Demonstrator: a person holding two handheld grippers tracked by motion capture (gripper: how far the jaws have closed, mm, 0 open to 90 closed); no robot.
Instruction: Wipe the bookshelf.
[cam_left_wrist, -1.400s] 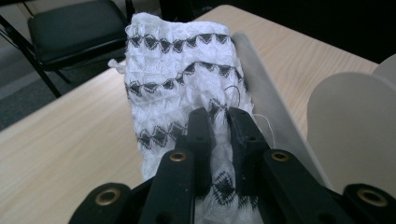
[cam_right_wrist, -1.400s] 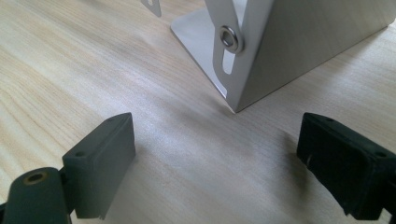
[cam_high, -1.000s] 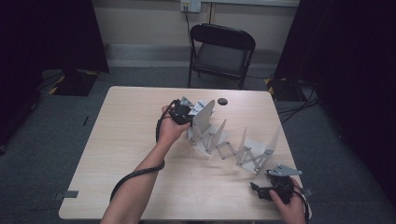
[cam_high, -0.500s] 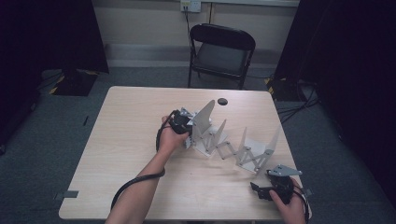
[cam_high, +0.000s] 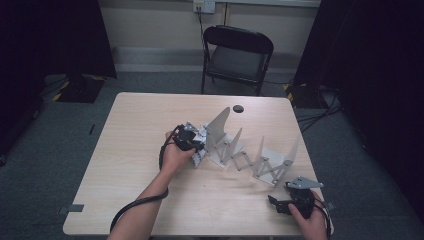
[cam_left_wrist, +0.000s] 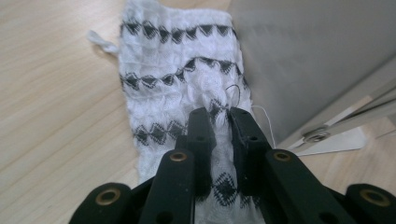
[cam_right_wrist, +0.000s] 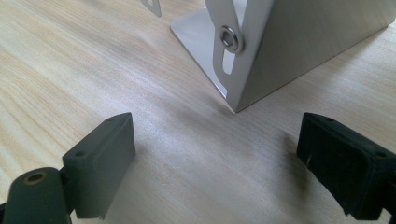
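A white cloth (cam_left_wrist: 173, 93) with rows of black diamonds lies on the wooden table beside the grey metal end plate (cam_left_wrist: 317, 56) of an expanding scissor rack (cam_high: 250, 155). My left gripper (cam_left_wrist: 219, 116) is shut on a pinched fold of this cloth. In the high view the left gripper (cam_high: 187, 139) sits at the rack's left end, with the cloth (cam_high: 197, 156) bunched under it. My right gripper (cam_right_wrist: 215, 149) stands open just above the table, nothing between its jaws, facing the rack's other end plate (cam_right_wrist: 299, 42). In the high view the right gripper (cam_high: 276, 204) is near the front right corner.
A black folding chair (cam_high: 239, 55) stands behind the table. A small round black object (cam_high: 238, 108) lies near the far edge. The left half of the table (cam_high: 125, 135) is bare wood. A black cable (cam_high: 135, 205) trails along the left forearm.
The left hand has come toward the near side and lower with the cloth, settling at the rack's left end. The right gripper has stayed put.
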